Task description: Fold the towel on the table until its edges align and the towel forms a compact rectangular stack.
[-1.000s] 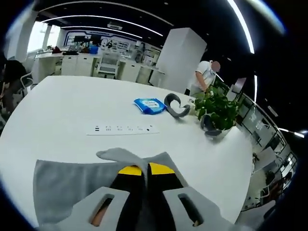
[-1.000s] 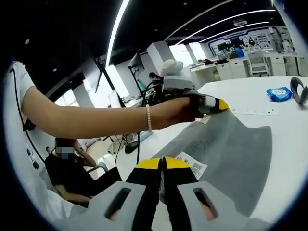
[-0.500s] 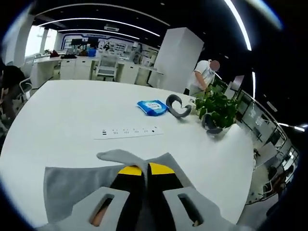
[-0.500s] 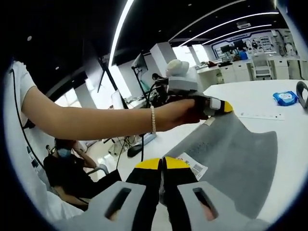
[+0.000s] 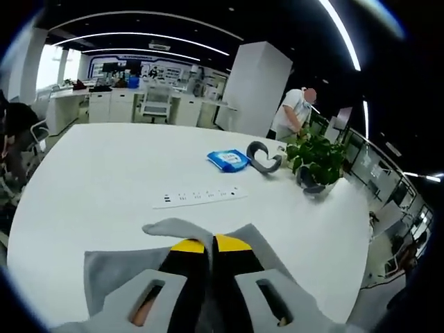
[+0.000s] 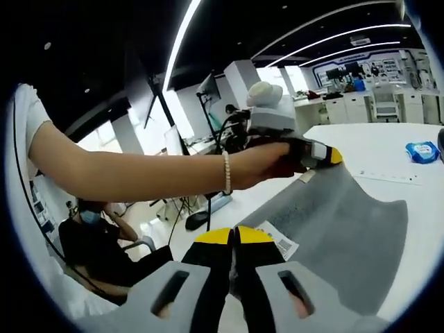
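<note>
Left gripper view: a wide white table [image 5: 104, 173] stretches ahead of the tool in a dark-ceilinged office lit by long curved light strips, with white cabinets along the far wall. Beyond the jaws lies a white power strip [image 5: 200, 198]; farther off sit a blue packet of wipes [image 5: 231, 160], a grey curved object [image 5: 263, 156] and a potted plant [image 5: 319, 158] — a person [image 5: 291, 111] stands behind them.

The left gripper [image 5: 202, 243] has its yellow-tipped jaws pressed together on a raised fold of the grey towel [image 5: 118, 267], which spreads over the table to either side of the jaws.

In the right gripper view, the right gripper [image 6: 234, 236] is likewise clamped on the towel's near edge, just beside a white printed label [image 6: 276, 240]. The cloth rises away from it to the left gripper, held by the person's hand [image 6: 267, 161] ahead and above — that far corner is lifted, and the towel sags between the two tools. A seated person [image 6: 104, 239] shows low to the left.
</note>
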The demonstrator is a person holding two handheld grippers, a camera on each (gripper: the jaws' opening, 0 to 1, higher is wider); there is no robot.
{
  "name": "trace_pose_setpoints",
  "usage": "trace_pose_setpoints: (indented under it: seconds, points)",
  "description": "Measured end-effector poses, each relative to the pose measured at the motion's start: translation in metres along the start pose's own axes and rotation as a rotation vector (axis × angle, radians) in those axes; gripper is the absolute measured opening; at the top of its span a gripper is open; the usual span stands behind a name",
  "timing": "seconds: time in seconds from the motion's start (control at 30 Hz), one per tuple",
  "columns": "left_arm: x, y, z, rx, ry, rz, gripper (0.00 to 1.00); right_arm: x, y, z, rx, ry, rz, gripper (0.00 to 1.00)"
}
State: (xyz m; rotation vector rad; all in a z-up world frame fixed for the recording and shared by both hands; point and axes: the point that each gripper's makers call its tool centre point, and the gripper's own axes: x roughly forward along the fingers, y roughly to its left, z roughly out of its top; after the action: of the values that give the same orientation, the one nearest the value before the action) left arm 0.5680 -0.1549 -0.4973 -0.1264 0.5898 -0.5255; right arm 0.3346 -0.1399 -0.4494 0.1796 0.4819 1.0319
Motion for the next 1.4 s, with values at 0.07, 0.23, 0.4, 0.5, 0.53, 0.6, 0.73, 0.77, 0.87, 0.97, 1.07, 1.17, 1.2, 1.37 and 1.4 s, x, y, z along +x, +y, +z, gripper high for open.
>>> trace_pose_setpoints:
  seconds: [0.07, 0.23, 0.4, 0.5, 0.53, 0.6, 0.73, 0.77, 0.87, 0.97, 1.07, 1.17, 1.2, 1.37, 1.4]
  points:
    - [-0.002, 0.005, 0.0, 0.007, -0.001, 0.004, 0.02, 0.006, 0.002, -0.001, -0.004, 0.001, 0.006, 0.0]
    - [-0.009, 0.016, -0.001, 0.014, -0.002, 0.016, 0.02, 0.02, 0.01, -0.004, -0.018, 0.015, 0.026, 0.0]
    - [-0.015, 0.028, -0.002, 0.023, -0.004, 0.027, 0.02, 0.03, 0.016, -0.006, -0.056, 0.036, 0.034, 0.0]
    - [-0.018, 0.033, -0.003, 0.021, -0.007, 0.035, 0.02, 0.038, 0.02, -0.011, -0.069, 0.06, 0.045, 0.0]
    - [-0.02, 0.035, -0.003, 0.024, -0.009, 0.039, 0.02, 0.039, 0.021, -0.012, -0.071, 0.062, 0.047, 0.0]
    - [-0.023, 0.04, -0.004, 0.037, -0.012, 0.049, 0.02, 0.045, 0.025, -0.013, -0.078, 0.069, 0.058, 0.0]
    - [-0.027, 0.054, -0.007, 0.043, -0.017, 0.075, 0.02, 0.054, 0.026, -0.015, -0.063, 0.078, 0.078, 0.0]
    - [-0.027, 0.055, -0.007, 0.042, -0.018, 0.077, 0.02, 0.055, 0.026, -0.015, -0.062, 0.079, 0.079, 0.0]
    - [-0.028, 0.067, -0.01, 0.029, -0.015, 0.089, 0.02, 0.061, 0.027, -0.016, -0.064, 0.082, 0.084, 0.0]
    - [-0.027, 0.072, -0.013, 0.031, -0.008, 0.094, 0.02, 0.067, 0.027, -0.018, -0.062, 0.088, 0.087, 0.0]
    - [-0.027, 0.079, -0.017, 0.048, -0.001, 0.105, 0.02, 0.074, 0.027, -0.02, -0.054, 0.085, 0.095, 0.0]
    - [-0.027, 0.086, -0.02, 0.062, 0.007, 0.118, 0.02, 0.078, 0.028, -0.023, -0.051, 0.089, 0.098, 0.0]
    - [-0.027, 0.088, -0.021, 0.064, 0.009, 0.121, 0.02, 0.08, 0.028, -0.024, -0.056, 0.092, 0.1, 0.0]
    - [-0.029, 0.1, -0.029, 0.071, 0.025, 0.14, 0.02, 0.089, 0.03, -0.031, -0.067, 0.108, 0.115, 0.0]
    - [-0.03, 0.104, -0.031, 0.067, 0.027, 0.144, 0.02, 0.092, 0.03, -0.033, -0.069, 0.113, 0.118, 0.0]
